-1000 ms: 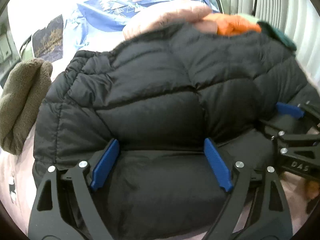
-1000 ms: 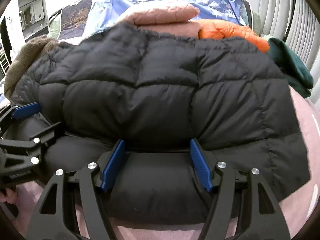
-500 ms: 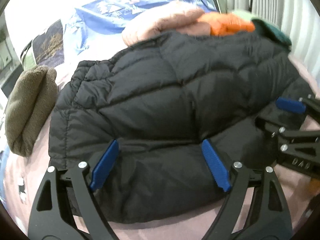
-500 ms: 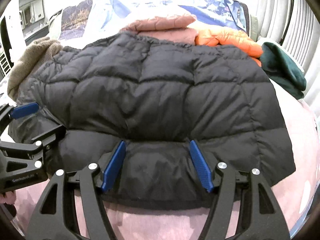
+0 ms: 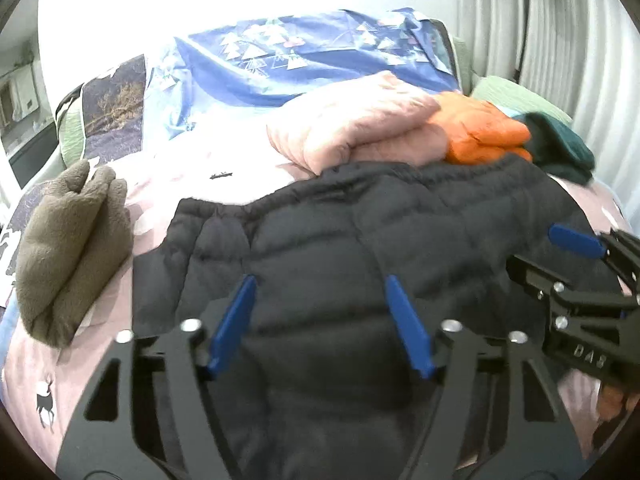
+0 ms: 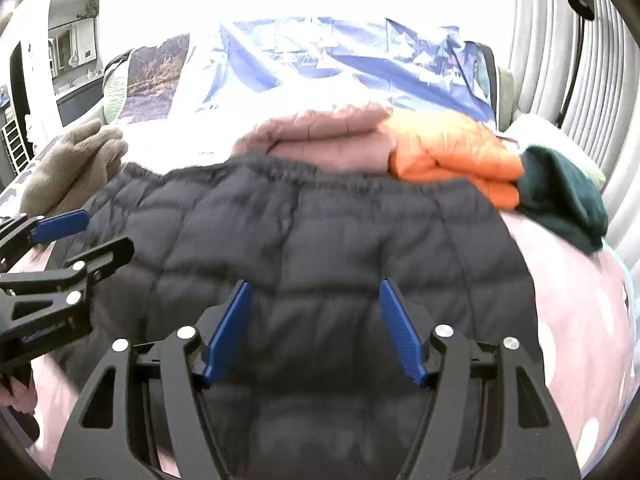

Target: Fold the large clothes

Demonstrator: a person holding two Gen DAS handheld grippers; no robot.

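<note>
A black quilted puffer jacket (image 5: 340, 232) (image 6: 320, 232) lies flat across the pink bedsheet (image 5: 48, 360). My left gripper (image 5: 316, 280) hovers over its near part, jaws closing, and the quilting runs unpinched between the blue pads. My right gripper (image 6: 314, 284) hangs the same way above the jacket's right half, its jaws also closing with nothing pinched. Each shows in the other's view: the right gripper (image 5: 532, 247) at the right edge, the left gripper (image 6: 108, 231) at the left edge. The jacket's near hem is hidden behind the gripper bodies.
Folded clothes line the far side: a pink puffer (image 5: 352, 124), an orange one (image 5: 480, 132) and a dark green garment (image 5: 560, 148). An olive fleece (image 5: 72, 248) lies at the left. A blue patterned cover (image 5: 300, 60) lies behind, with a ribbed curtain (image 5: 540, 40) on the right.
Both grippers have lifted off the jacket, where their pads were pressed into the fold. The jacket looks smaller and farther below. Both pairs of jaws have narrowed.
</note>
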